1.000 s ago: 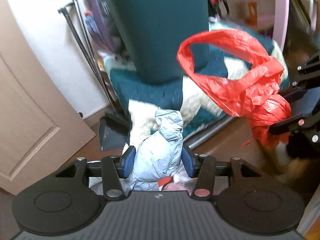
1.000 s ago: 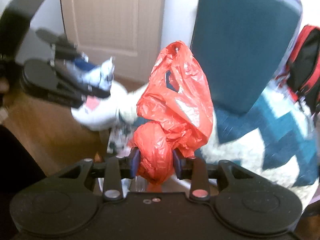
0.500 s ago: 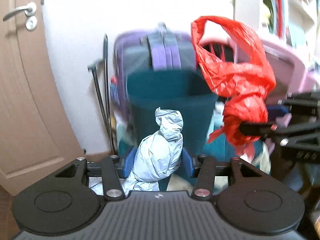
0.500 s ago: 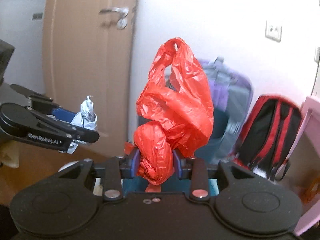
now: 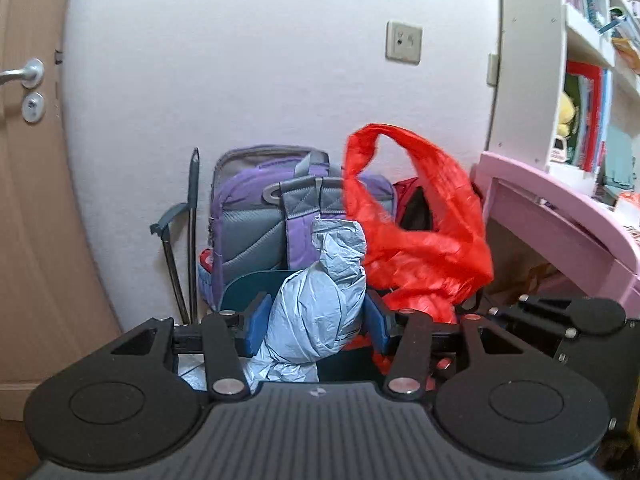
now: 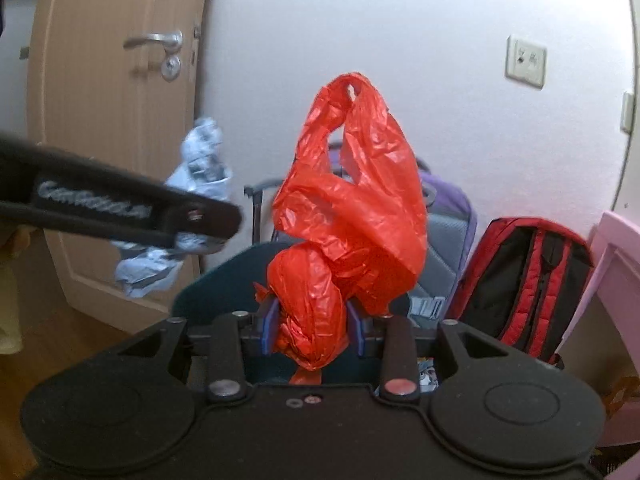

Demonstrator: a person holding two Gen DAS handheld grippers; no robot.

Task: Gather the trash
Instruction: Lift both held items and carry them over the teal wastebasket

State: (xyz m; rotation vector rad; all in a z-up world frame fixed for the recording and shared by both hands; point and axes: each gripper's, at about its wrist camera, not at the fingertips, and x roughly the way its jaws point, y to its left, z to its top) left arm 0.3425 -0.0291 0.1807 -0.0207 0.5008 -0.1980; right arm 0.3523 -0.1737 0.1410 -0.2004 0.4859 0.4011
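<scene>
My left gripper [image 5: 316, 326] is shut on a crumpled pale blue plastic bag [image 5: 320, 304], held upright between the blue pads. My right gripper [image 6: 312, 326] is shut on a red plastic bag [image 6: 348, 216] whose handles stand up above the fingers. Both are held in the air over a dark teal bin [image 6: 224, 280], whose rim shows just behind the fingers. In the left wrist view the red bag [image 5: 420, 236] and the right gripper sit close on the right. In the right wrist view the left gripper with the blue bag [image 6: 200, 168] is at the left.
A purple and grey backpack [image 5: 256, 216] and a red and black backpack [image 6: 532, 280] lean on the white wall behind the bin. A wooden door [image 6: 112, 128] is at the left, a pink desk [image 5: 560, 220] with shelves at the right. Dark poles [image 5: 192, 232] stand by the wall.
Both grippers have risen and levelled, from looking down at the rug and bin side to facing the wall. They have drawn closer together, each still holding its bag.
</scene>
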